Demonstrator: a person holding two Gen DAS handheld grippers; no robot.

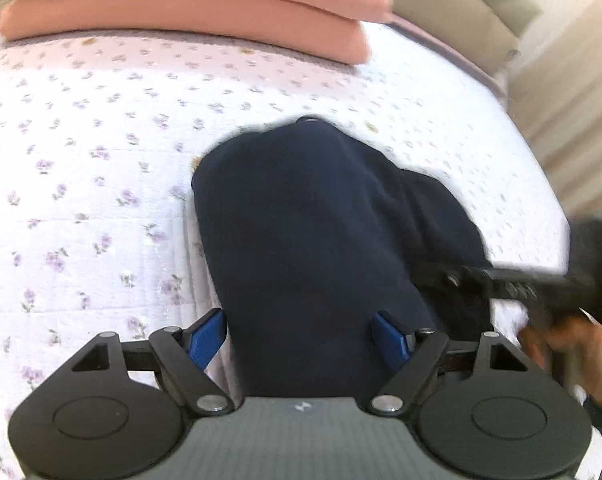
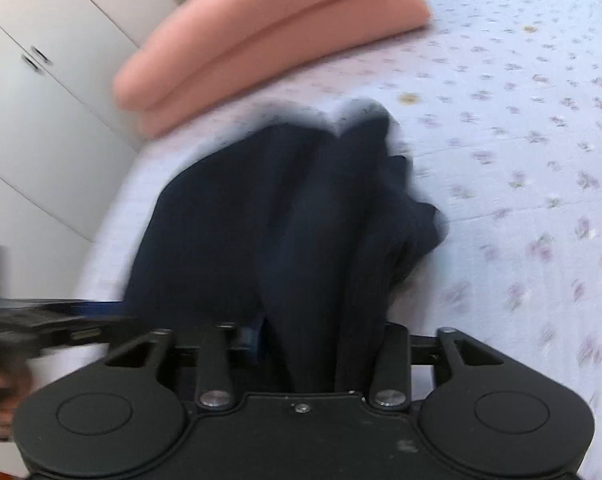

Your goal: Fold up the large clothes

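Note:
A dark navy garment (image 1: 313,216) hangs bunched over the floral bedspread (image 1: 81,184). My left gripper (image 1: 301,340) has its blue pads (image 1: 205,338) on either side of a wide fold of the cloth. My right gripper (image 2: 321,344) grips another bunch of the same garment (image 2: 285,216), its fingers mostly hidden by cloth. The right gripper also shows blurred at the right edge of the left wrist view (image 1: 453,284). The left gripper shows at the left edge of the right wrist view (image 2: 41,320).
A folded pink blanket (image 1: 189,4) lies at the far edge of the bed, also in the right wrist view (image 2: 269,40). White wardrobe doors (image 2: 41,100) stand beside the bed. A beige headboard (image 1: 461,4) is at the far right.

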